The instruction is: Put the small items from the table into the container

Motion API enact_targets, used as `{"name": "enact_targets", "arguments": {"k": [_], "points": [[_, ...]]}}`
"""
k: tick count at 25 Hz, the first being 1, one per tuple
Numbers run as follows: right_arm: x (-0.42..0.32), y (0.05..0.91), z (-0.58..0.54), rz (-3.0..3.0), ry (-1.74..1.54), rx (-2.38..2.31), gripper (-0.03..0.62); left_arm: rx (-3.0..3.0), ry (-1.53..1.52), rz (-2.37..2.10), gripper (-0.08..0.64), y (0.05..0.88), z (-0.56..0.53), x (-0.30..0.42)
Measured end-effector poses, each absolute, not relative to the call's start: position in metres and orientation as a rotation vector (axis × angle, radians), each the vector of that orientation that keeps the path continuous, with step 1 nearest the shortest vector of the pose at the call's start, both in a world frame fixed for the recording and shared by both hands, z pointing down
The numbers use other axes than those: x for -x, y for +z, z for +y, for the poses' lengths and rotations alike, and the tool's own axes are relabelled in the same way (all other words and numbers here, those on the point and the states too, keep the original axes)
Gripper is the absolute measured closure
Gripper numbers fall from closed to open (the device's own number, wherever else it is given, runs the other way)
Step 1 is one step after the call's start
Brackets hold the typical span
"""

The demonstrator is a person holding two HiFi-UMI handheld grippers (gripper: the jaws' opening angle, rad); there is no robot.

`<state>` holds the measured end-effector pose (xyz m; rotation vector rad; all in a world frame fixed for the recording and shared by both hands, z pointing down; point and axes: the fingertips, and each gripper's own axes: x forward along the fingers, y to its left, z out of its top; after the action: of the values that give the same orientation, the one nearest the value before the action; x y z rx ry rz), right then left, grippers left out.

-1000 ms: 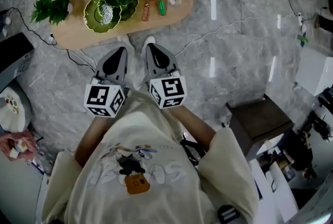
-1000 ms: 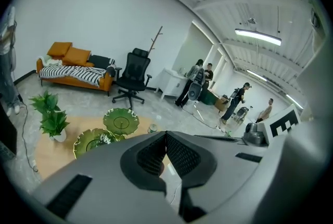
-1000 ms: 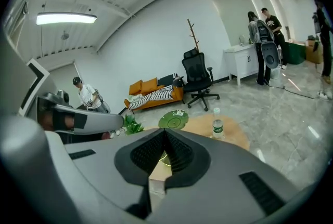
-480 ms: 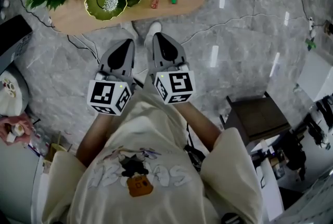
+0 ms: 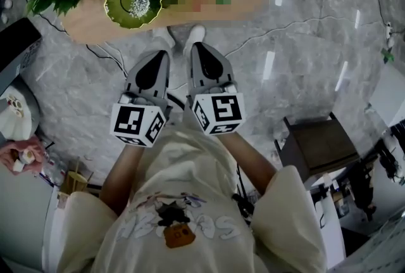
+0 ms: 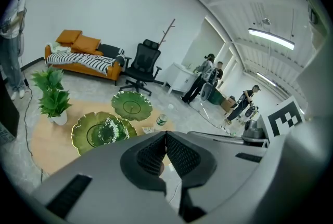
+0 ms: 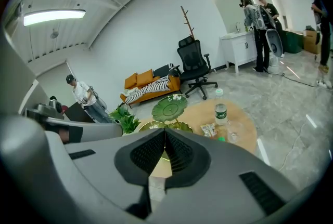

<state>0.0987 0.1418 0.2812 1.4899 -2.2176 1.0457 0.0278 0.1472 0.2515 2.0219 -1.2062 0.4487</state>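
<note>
1. Step in hand: approach. We judge that nothing is picked yet. The small items (image 7: pixel 209 130) lie on the table (image 7: pixel 199 114), beside the green container (image 7: pixel 169 108).
2. Next move: we must reach the table and spread one gripper's jaws over an item.
3. Left gripper (image 6: pixel 166 134) and right gripper (image 7: pixel 165 132): jaws together, empty, well apart from the table.

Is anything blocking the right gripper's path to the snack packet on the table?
Nothing visible does. The shut right gripper faces the table; the snack packet lies in the open beside the bottle.
</note>
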Motion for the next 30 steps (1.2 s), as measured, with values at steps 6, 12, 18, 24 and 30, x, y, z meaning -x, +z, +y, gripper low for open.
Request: {"name": "enact_targets", "arguments": {"k": [6, 12, 18, 24, 30], "points": [[-0.097, 0.303, 0.138, -2.241, 1.000, -1.481, 0.586, -1.998, 0.462, -1.199, 0.552, 0.276, 0.151, -0.028], [-0.096, 0.327, 0.140, -2.233, 0.969, -1.471, 0.586, -1.982, 0.468, -1.199, 0.552, 0.297, 0.154, -0.030], [-0.101, 0.355, 0.139, -2.179, 1.040, -1.495, 0.586, -1.964, 0.483, -1.175, 0.552, 0.320, 0.156, -0.034], [-0.106, 0.374, 0.140, -2.147, 1.068, -1.528, 0.586, -1.964, 0.494, -1.170, 0.552, 0.337, 0.155, -0.035], [-0.105, 0.393, 0.144, -2.138, 1.086, -1.528, 0.585, -1.949, 0.512, -1.165, 0.552, 0.355, 0.158, -0.035]]}}
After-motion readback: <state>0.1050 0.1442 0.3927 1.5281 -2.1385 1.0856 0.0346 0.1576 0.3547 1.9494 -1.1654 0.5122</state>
